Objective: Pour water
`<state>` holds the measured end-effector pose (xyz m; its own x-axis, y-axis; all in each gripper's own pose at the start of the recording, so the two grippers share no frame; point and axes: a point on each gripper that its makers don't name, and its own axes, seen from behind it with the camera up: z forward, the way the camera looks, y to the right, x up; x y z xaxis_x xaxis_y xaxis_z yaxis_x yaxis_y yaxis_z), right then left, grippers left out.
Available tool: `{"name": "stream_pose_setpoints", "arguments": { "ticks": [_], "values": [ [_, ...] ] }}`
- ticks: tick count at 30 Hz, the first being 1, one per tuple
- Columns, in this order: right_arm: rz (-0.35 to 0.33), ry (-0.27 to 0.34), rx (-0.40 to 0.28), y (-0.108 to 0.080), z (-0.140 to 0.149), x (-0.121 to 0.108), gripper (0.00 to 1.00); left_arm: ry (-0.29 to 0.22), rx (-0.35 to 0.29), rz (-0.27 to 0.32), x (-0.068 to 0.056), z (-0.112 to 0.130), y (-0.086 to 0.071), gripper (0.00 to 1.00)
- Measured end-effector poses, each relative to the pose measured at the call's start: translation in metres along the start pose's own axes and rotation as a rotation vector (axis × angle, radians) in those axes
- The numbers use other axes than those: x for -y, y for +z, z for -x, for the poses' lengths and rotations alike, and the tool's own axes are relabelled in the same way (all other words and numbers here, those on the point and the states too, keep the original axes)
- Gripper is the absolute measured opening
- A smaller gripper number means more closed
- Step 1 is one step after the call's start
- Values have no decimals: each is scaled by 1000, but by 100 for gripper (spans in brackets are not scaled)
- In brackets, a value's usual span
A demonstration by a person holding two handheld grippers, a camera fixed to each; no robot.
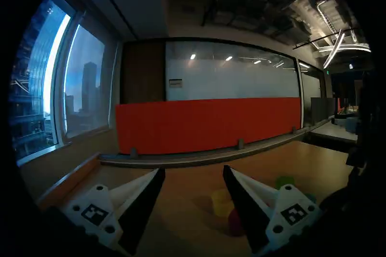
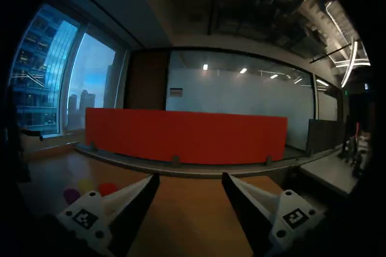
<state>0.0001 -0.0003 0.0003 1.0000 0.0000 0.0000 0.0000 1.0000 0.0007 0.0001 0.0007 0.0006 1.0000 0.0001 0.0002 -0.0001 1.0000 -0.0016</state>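
Observation:
In the left gripper view, my left gripper (image 1: 193,169) is open over a wooden table (image 1: 193,209), with nothing between its fingers. Low and just right of the gap stand a yellow cup (image 1: 221,202) and a red cup (image 1: 235,222), partly hidden by the right finger. A green cup (image 1: 284,181) stands farther right. In the right gripper view, my right gripper (image 2: 190,176) is also open and empty above the table (image 2: 193,213). Small purple (image 2: 71,195), yellow (image 2: 87,185) and red (image 2: 107,188) cups sit far off at the lower left.
A red divider panel (image 1: 207,124) runs along the table's far edge, with a frosted glass wall behind it. Large windows (image 1: 82,88) fill the left side. Another desk (image 2: 333,170) with objects on it lies to the right. The room is dim.

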Motion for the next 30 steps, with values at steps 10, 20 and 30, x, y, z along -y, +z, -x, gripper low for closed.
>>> {"name": "stream_pose_setpoints", "arguments": {
  "ticks": [10,20,30],
  "values": [
    [-143,20,18,14,-11,26,100,23,21,190,-48,-8,17,88],
    [-269,44,56,19,-16,44,100,66,44,336,-79,-8,16,88],
    [-302,23,82,21,-14,52,100,78,70,446,-105,-2,12,89]
  ]
}}
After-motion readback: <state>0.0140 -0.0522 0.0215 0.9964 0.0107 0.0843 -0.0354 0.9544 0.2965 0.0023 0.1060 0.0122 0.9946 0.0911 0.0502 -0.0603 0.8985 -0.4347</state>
